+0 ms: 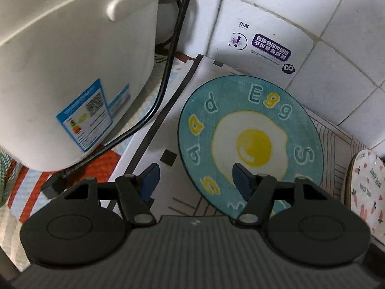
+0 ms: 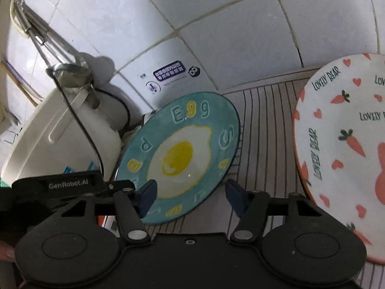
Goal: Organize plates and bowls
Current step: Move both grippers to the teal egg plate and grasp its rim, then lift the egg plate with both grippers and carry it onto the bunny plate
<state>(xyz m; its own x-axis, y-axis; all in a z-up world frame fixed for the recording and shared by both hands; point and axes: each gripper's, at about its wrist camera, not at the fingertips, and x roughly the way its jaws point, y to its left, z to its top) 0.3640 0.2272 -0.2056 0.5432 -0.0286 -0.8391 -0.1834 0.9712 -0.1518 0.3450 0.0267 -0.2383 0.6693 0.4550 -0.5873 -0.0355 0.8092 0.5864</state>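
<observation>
White tiled wall (image 2: pixel 216 24) closed off the back of the desk (image 2: pixel 264 110), which was covered in striped cloths and mats. The biggest thing there was the white rice cooker (image 1: pixel 72 72), standing at the left with its black cord (image 1: pixel 166 84) trailing down beside it. A ladle and other utensils (image 2: pixel 69 72) hung or leaned behind it.

Next in size came the two plates. The teal egg plate (image 1: pixel 250 142) lay on the cloth close to the wall, just right of the cooker; from my right-hand view it seemed to sit tilted, its far rim raised, though I could not tell what it leaned on. The white carrot plate (image 2: pixel 341 149) lay well to its right, and only its edge showed in my left view.

My left gripper (image 1: pixel 193 180) hung over the near rim of the egg plate with its blue pads spread, nothing between them that I was pinching. My right gripper (image 2: pixel 191 196) was spread as well, the plate's near edge showing between the pads without either pad pressing on it.

I judged both plates to be glazed ceramic: stiff, fairly heavy, slick and quick to chip against tile. The rim was the only place to take hold, one pad above and one below, gripped firmly and lifted level so the glaze did not slide out.
</observation>
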